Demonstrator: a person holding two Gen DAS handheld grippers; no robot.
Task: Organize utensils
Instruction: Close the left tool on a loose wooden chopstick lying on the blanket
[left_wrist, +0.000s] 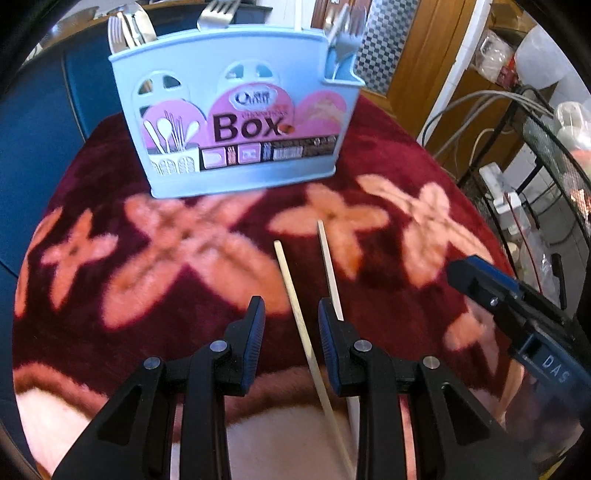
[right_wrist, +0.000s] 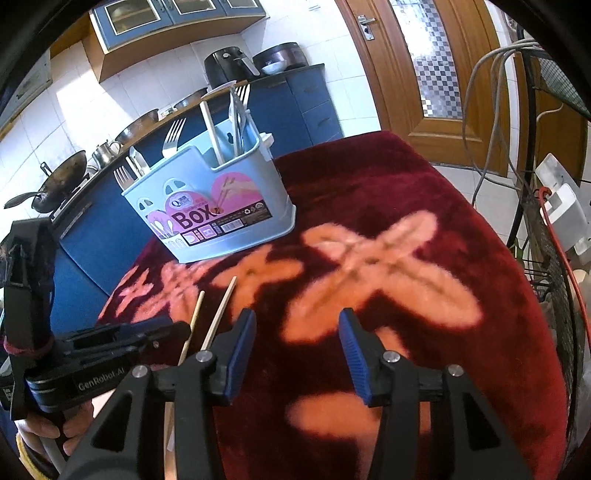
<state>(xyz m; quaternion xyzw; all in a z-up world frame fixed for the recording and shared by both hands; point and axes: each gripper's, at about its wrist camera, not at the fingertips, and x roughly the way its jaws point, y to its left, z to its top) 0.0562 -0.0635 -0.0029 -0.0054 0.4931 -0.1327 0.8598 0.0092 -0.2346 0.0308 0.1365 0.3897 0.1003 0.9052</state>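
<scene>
A light blue utensil box (left_wrist: 236, 122) with a pink label stands on the red flowered cloth; it holds forks (left_wrist: 218, 14), knives and a chopstick, and shows in the right wrist view (right_wrist: 214, 214) too. Two wooden chopsticks lie on the cloth: one (left_wrist: 295, 314) runs between my left gripper's fingers, the other (left_wrist: 330, 269) passes by the right finger. My left gripper (left_wrist: 291, 314) is open above them. My right gripper (right_wrist: 297, 332) is open and empty over the cloth, right of both chopsticks (right_wrist: 219, 314).
The cloth-covered table (right_wrist: 424, 221) ends at the right beside a black wire rack (right_wrist: 554, 258) with cables. Blue kitchen cabinets (right_wrist: 306, 99) and a counter with a wok (right_wrist: 59, 181) stand behind the box. The right gripper's body (left_wrist: 517, 306) sits at the left view's right edge.
</scene>
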